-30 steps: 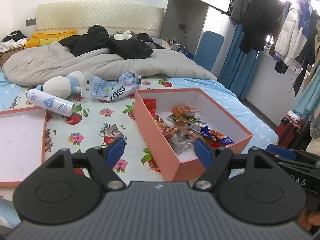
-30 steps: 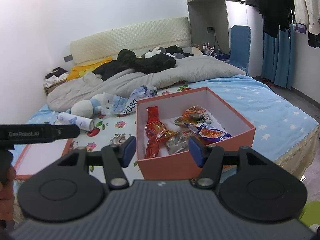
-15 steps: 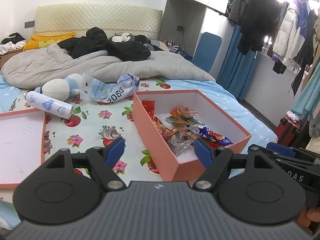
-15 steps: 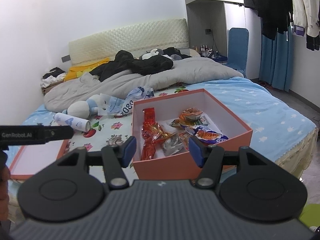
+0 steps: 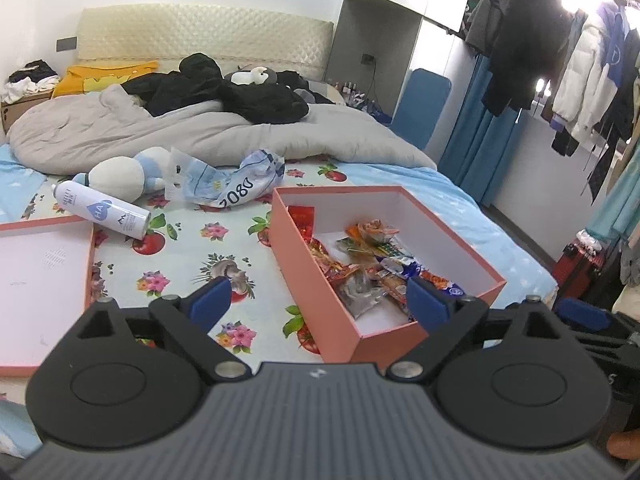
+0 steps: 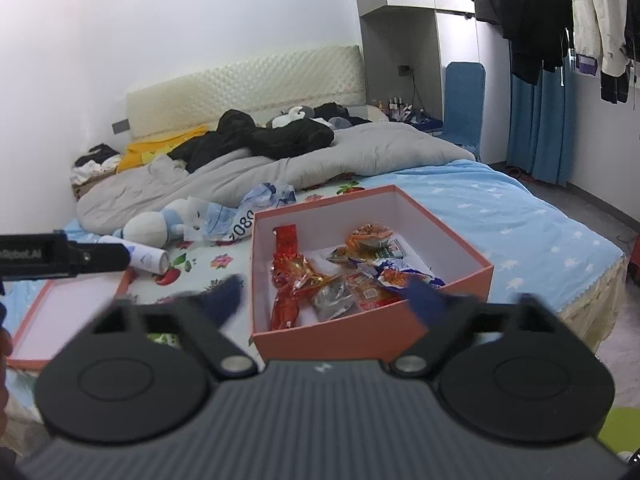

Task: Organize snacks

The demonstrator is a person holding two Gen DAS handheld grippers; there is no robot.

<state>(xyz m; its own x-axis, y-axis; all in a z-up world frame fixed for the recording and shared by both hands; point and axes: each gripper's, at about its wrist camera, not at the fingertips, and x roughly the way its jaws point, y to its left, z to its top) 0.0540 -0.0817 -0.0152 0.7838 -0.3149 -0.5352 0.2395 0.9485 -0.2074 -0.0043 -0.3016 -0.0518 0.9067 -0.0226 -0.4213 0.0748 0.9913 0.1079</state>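
An open salmon-pink box [image 5: 316, 280] sits on the flowered bedsheet and holds several wrapped snacks [image 5: 368, 264]. My left gripper [image 5: 318, 305] hovers short of the box's near corner. Its jaws are opening, with nothing between the blue pads. In the right wrist view the same box [image 6: 340, 336] lies straight ahead, with red, orange and blue snack packets [image 6: 344, 276] inside. My right gripper [image 6: 326, 298] hangs before the box's near wall. Its jaws are opening too, the fingertips are blurred, and nothing is held.
The box's lid [image 5: 40, 280] lies upside down on the left. A white spray can [image 5: 104, 212], a plush toy [image 5: 120, 176] and a crumpled blue-white bag [image 5: 232, 184] lie beyond it. A grey duvet [image 5: 120, 136] with dark clothes covers the bed's far half. Coats [image 5: 528, 40] hang at right.
Both grippers' jaws have spread wider, the right one much more, and its fingertips are now blurred. The box and snacks have not moved.
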